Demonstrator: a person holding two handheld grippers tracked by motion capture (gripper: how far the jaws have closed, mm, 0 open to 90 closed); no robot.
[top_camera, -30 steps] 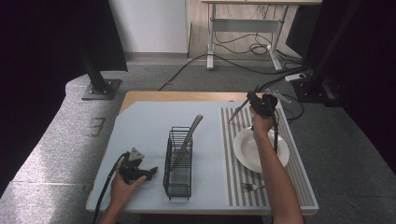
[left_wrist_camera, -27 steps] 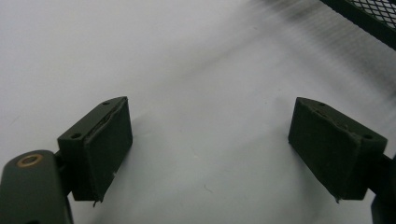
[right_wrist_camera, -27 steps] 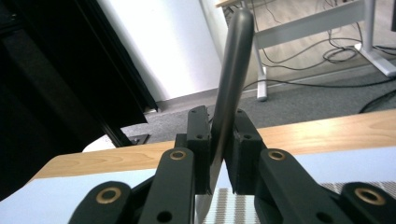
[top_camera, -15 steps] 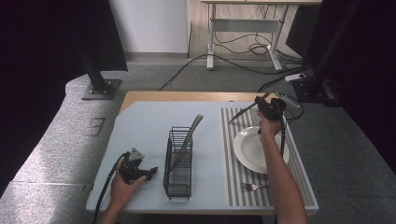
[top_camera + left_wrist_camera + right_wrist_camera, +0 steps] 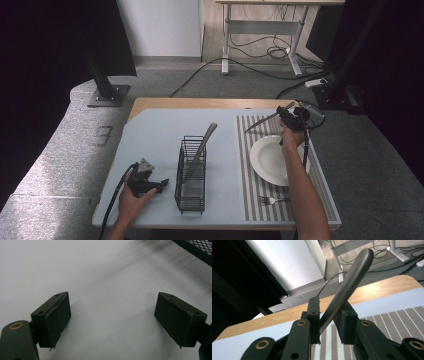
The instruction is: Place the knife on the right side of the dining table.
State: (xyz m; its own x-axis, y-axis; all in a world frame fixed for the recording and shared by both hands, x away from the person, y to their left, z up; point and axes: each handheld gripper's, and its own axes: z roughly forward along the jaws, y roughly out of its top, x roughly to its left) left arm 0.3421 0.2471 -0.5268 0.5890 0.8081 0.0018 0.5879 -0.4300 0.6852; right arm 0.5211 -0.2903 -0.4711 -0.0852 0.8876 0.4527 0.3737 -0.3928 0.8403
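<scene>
R gripper (image 5: 287, 116) setting knife (image 5: 261, 122) down by plate (image 5: 267, 160).
Jaws easing apart, handle between them; fork (image 5: 270, 200) already laid, rack (image 5: 191, 175) utensil waiting. L gripper (image 5: 150, 184) resting, spread, empty.

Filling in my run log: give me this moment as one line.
right gripper: holds knife above striped placemat, jaws just been opening | left gripper: open, on table beside wire basket

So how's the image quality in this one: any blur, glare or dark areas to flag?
High view: sharp and evenly lit on the table, both side edges black. Left gripper view: the basket corner smeared, the pads crisp, soft glare on the white surface. Right gripper view: the knife handle slightly soft, dark at left.
</scene>
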